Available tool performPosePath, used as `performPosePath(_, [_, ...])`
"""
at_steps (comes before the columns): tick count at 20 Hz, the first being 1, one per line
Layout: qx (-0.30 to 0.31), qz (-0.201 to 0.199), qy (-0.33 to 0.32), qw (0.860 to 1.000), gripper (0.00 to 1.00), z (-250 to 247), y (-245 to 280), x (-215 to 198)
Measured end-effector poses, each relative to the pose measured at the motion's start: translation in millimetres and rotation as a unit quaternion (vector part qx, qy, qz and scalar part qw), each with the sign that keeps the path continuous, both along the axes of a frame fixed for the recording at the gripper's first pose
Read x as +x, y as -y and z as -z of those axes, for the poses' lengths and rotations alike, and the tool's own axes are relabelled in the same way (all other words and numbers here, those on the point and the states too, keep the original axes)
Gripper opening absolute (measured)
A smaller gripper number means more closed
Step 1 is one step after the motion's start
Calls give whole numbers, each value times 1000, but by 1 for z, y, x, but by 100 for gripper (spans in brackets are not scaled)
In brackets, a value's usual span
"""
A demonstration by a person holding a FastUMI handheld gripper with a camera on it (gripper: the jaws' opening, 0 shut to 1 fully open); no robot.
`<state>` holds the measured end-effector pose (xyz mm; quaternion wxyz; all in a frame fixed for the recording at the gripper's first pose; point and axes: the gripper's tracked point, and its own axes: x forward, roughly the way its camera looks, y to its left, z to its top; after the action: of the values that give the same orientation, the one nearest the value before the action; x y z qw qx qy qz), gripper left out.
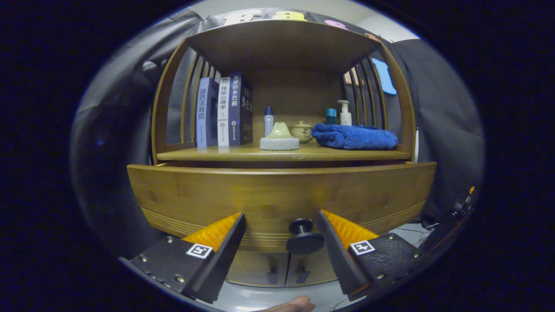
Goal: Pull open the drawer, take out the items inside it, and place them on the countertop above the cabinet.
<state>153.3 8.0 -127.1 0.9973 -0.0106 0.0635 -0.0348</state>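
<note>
A wooden cabinet (282, 86) with slatted sides rises beyond the tongs (281, 227), its worktop (243, 154) running across just above the drawer. The drawer (217, 195) is the wide curved front straight ahead of the tongs; it stands out a little from the cabinet, with a dark gap along its top edge. What lies inside it cannot be seen.

On the worktop, beyond the tongs and to the right, a folded blue towel (354, 136) lies flat. To the left stand three upright books (223, 112). Between them sit a pale green cone-shaped piece on a white pad (279, 138), a small lidded pot (301, 131), a small blue-capped bottle (269, 120), a teal-capped bottle (331, 115) and a white pump bottle (345, 113).

The drawer's dark round knob (303, 236) sits between the fingers, nearer the right one. The tongs are spread wide, touching neither knob nor drawer front. A fingertip (295, 304) shows below them.
</note>
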Motion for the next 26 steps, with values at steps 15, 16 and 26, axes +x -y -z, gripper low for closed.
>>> performPosePath(15, [35,1,-23,999,100,10,4,54])
performPosePath(16, [30,2,-37,999,100,17,4,53])
performPosePath(26, [-35,-19,-158,987,100,108,-26,30])
